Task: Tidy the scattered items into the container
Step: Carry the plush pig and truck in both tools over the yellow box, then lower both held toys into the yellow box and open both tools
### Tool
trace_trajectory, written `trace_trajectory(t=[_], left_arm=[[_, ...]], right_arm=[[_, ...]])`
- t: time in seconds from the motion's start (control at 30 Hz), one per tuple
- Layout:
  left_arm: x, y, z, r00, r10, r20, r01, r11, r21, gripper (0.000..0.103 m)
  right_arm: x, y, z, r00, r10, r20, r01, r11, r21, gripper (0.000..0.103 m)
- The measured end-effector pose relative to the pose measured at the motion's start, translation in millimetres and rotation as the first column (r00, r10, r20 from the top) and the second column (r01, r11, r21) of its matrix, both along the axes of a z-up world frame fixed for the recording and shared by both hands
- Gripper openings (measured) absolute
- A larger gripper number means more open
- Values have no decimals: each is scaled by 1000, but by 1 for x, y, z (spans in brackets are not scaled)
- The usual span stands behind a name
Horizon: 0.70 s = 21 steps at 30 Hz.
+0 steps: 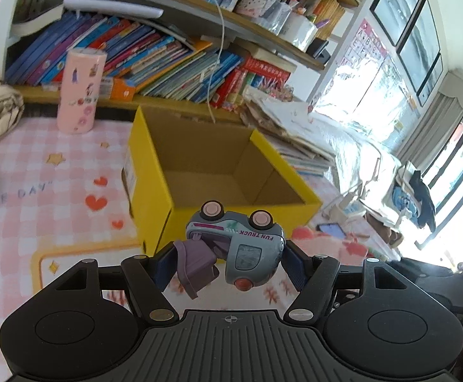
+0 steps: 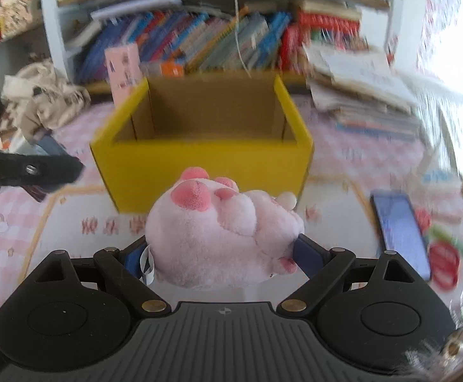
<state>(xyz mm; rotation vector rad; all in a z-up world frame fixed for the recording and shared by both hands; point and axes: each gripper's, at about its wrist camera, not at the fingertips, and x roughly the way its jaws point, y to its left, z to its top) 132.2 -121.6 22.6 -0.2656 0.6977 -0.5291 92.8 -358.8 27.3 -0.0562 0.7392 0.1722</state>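
Both items are up and in transit! The truck [image 1: 236, 248], a grey toy lying upside down with its pink wheels in the air and a purple flap hanging open, sits clamped between the left gripper's [image 1: 229, 262] fingers [image 1: 295, 265]. Straight ahead of those fingers, just beyond the truck, stands the box [image 1: 155, 187], yellow outside, brown cardboard inside, and its floor shows bare. So nothing is in yet, by the look of it.

Over on the right, the gripper [image 2: 223, 259] has its fingers [image 2: 307, 256] squeezed on the plush [image 2: 218, 232], a pink soft toy with rosy paw pads facing forward. The box [image 2: 206, 162] again lies dead ahead, its near wall just past the plush. The view is blurred, so fine detail is lost.

My read: two items held, none delivered; both need to clear the near rim and be let go inside. Whether more items wait elsewhere, I cannot tell.

Around it all: a phone [image 2: 400, 229] lies on the pink checked mat [image 1: 56, 184] to the right of the right fingers, a pink tube [image 1: 80, 90] stands beyond the box to the left, and a bookshelf [image 1: 174, 54] fills the background. The left gripper's arm pokes in at the right view's left edge, so the two could crowd each other over the opening.
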Motion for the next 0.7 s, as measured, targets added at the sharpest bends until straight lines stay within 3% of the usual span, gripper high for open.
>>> trace_trajectory(t=[0.3, 0.7], left_arm=[[30, -21, 17, 999, 21, 48, -21, 1000, 1, 69], [73, -47, 16, 991, 130, 40, -133, 989, 68, 69]], right_arm=[[36, -7, 34, 982, 109, 154, -109, 994, -12, 90], [105, -17, 30, 952, 268, 150, -265, 963, -41, 90]])
